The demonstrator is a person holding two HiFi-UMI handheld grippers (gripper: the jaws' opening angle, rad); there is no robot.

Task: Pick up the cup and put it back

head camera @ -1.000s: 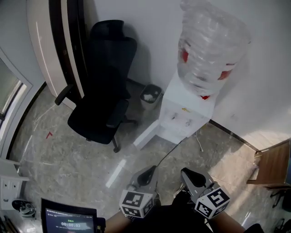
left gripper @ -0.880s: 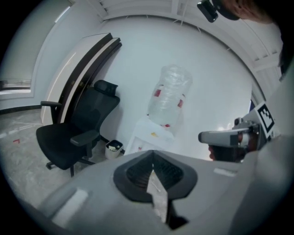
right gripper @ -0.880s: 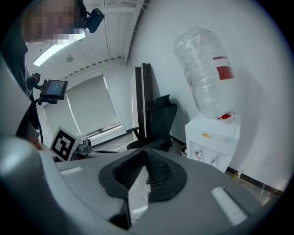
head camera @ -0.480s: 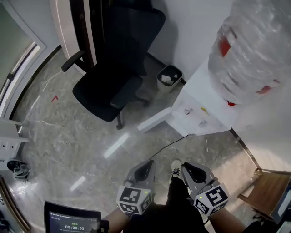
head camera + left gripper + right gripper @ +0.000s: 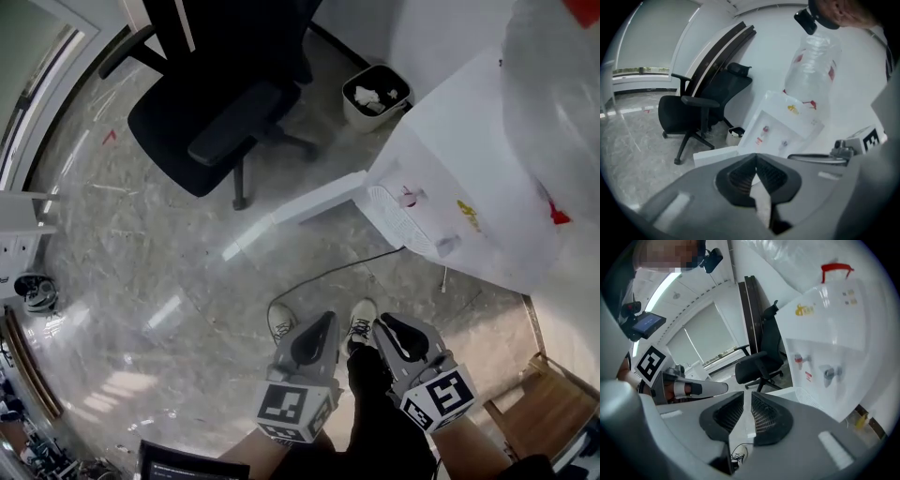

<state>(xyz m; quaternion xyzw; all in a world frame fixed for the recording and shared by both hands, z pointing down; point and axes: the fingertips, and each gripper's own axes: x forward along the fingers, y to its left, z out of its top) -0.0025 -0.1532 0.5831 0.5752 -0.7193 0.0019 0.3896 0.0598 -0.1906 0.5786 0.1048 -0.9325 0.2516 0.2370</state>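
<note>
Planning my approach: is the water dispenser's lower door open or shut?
Open: the white door stands swung out from the water dispenser over the floor.

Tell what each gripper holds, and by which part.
Nothing. The left gripper is shut and empty; the right gripper has just been opening its jaws, with nothing between them.

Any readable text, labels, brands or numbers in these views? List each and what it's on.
Nothing reads clearly.
Yellow logo on the dispenser: blurred.
Red sticker on the dispenser front: too small.
Red labels on the bottle: blurred.
Cubes: square markers only, no words.
Screen: too small.
</note>
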